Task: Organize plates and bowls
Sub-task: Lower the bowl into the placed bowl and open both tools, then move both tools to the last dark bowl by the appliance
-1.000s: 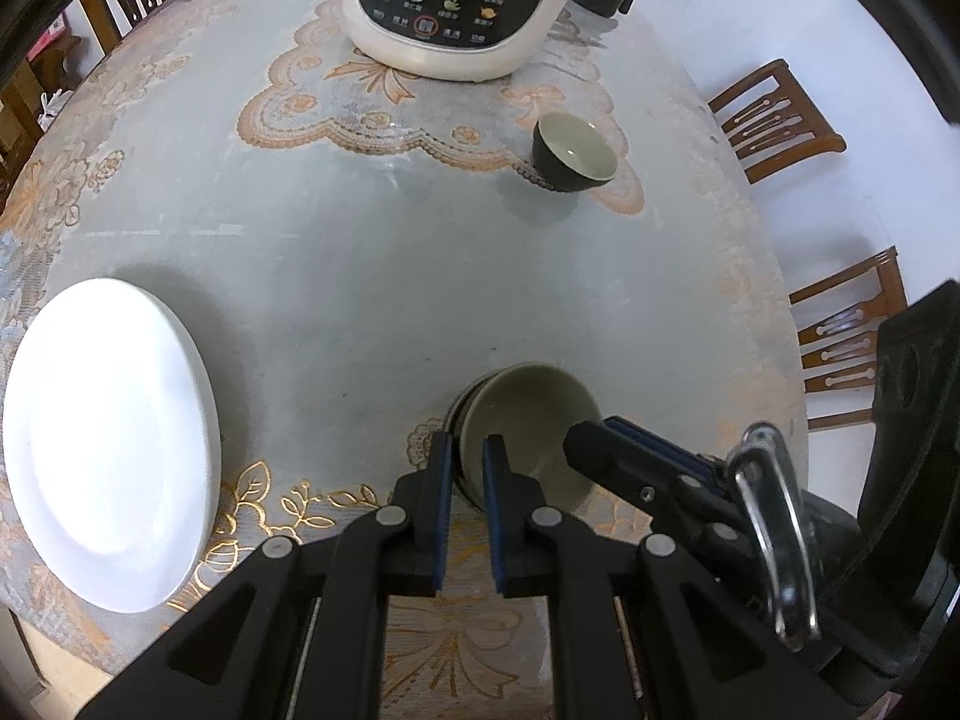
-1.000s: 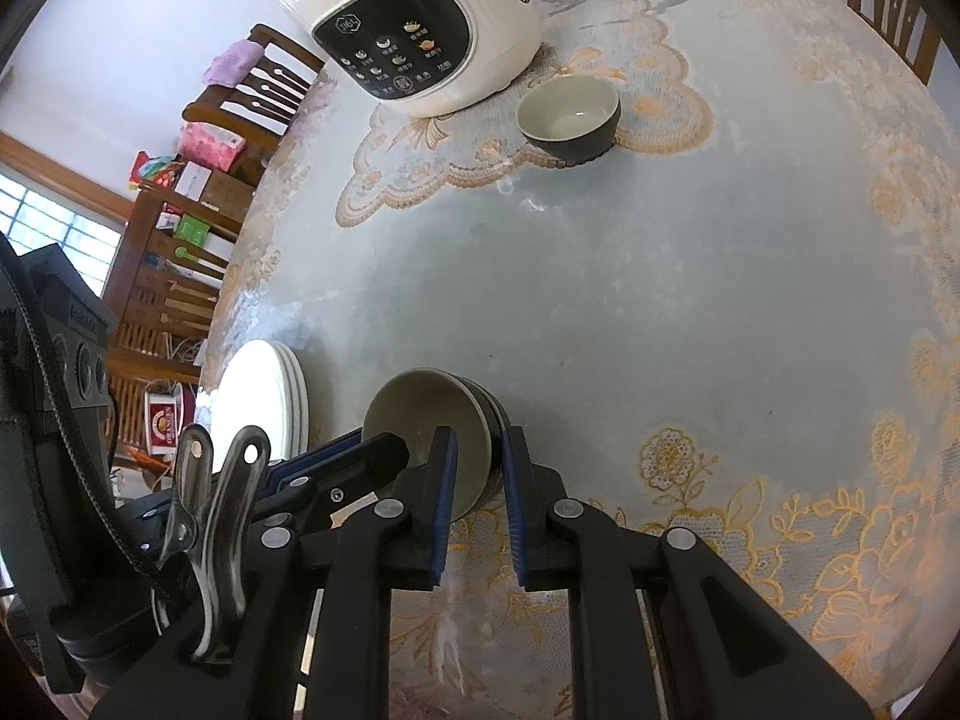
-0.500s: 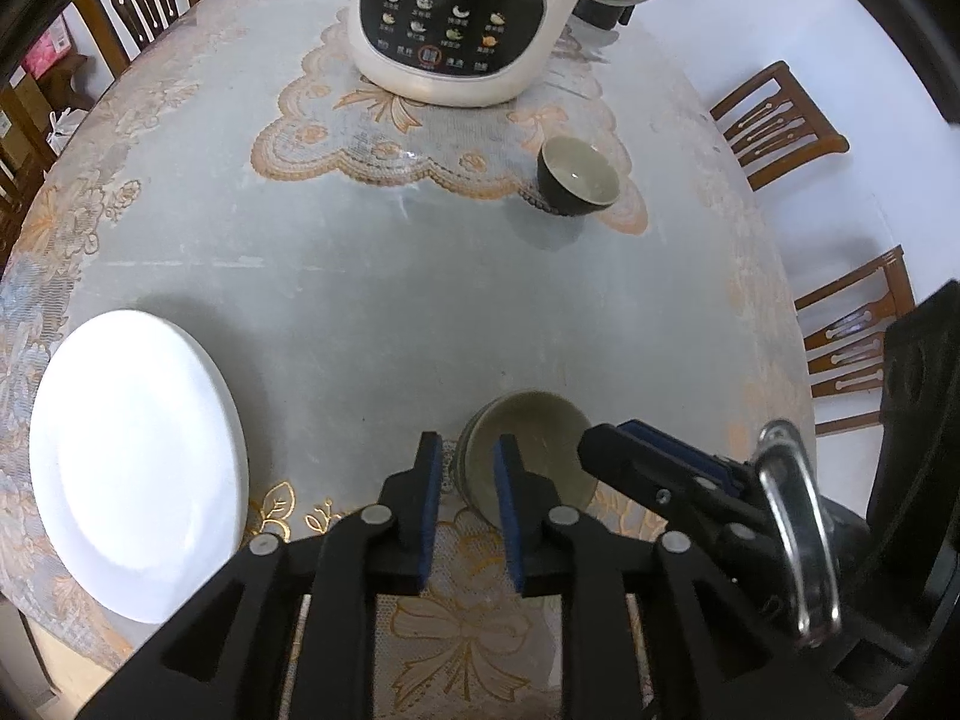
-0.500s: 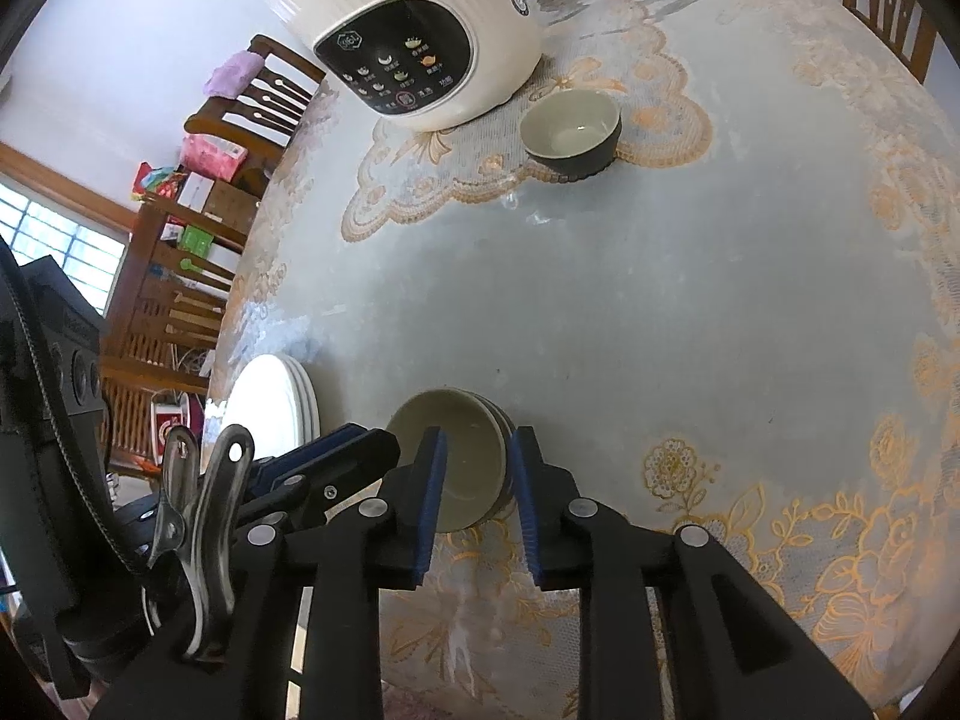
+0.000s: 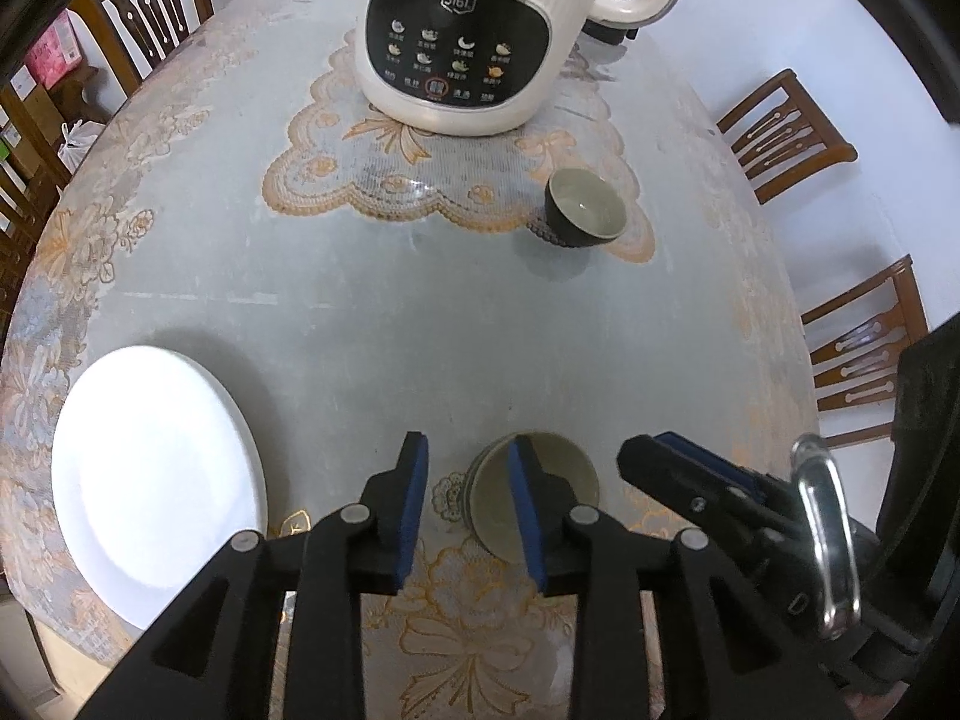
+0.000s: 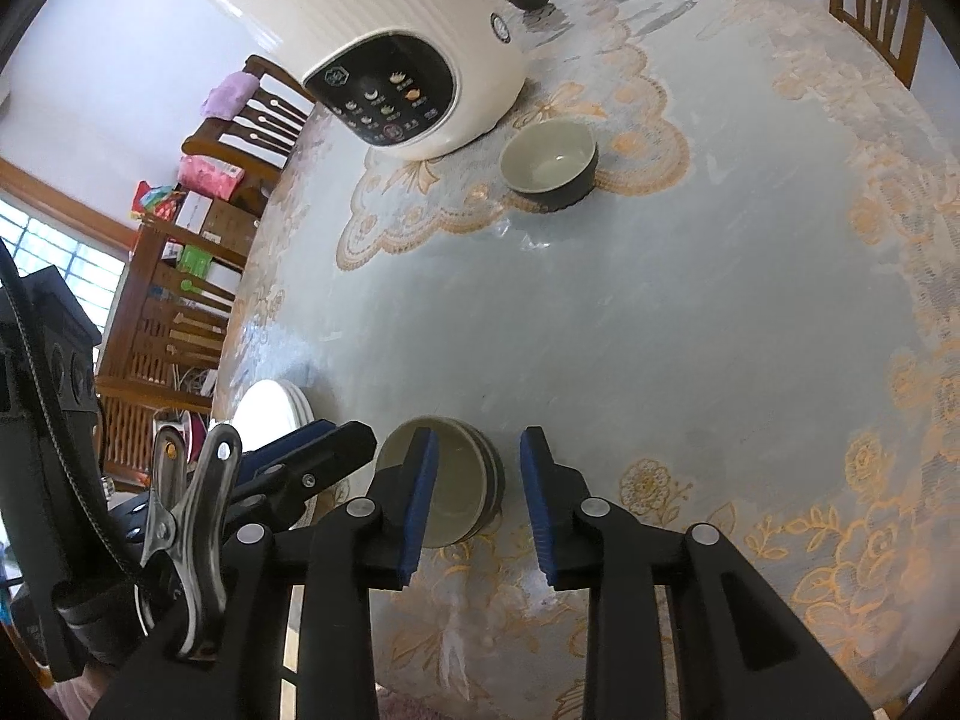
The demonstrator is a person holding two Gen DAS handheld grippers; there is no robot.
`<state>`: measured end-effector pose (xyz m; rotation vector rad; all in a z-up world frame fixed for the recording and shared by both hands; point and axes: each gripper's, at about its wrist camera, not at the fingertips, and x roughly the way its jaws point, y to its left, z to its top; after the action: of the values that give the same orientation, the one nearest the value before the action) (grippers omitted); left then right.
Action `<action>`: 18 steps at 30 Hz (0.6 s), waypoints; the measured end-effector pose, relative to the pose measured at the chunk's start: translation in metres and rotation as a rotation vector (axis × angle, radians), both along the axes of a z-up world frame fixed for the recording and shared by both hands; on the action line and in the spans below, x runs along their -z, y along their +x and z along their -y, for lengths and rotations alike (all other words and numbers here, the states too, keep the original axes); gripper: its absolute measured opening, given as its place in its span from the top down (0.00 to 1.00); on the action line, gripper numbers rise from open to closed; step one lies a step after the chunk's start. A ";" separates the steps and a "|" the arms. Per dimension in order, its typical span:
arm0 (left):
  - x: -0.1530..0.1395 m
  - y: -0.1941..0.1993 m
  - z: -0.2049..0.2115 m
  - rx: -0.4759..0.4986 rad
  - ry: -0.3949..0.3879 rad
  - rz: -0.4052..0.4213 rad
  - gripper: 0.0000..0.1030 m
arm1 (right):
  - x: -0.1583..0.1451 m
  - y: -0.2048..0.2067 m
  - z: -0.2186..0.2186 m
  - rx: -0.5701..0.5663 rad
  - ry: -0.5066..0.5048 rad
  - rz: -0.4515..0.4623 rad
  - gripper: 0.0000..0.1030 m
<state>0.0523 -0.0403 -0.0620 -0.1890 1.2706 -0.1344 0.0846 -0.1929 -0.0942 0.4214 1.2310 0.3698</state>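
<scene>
Stacked bowls (image 5: 561, 498) rest on the surface (image 5: 390, 312) at its near edge. Left tongs (image 5: 465, 492) and right tongs (image 6: 477, 477) are opening, each straddling the rim without pressing it. White plates (image 5: 150, 480) lie leftward. Farther off, a single bowl (image 5: 585, 210) stands beside the cooker (image 5: 462, 30).

Round table (image 5: 372, 324) under grey cloth with gold floral lace. On it: cream multi-cooker (image 5: 474, 30) at far side, dark single bowl (image 5: 585, 210) near it, nested bowl stack (image 5: 540, 498) at near edge, stacked white plates (image 5: 156, 474) left.
</scene>
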 end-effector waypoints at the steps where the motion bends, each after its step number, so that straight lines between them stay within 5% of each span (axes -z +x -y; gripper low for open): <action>1: 0.000 0.002 0.000 -0.002 0.001 -0.002 0.72 | -0.001 0.001 0.002 0.003 0.000 0.001 0.71; 18: 0.000 0.037 0.015 0.003 0.006 0.002 0.72 | -0.002 0.023 0.027 0.015 -0.007 -0.002 0.71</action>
<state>0.0890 -0.0549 -0.0615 -0.1812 1.2692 -0.1332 0.1072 -0.2196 -0.0919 0.4248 1.2301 0.3526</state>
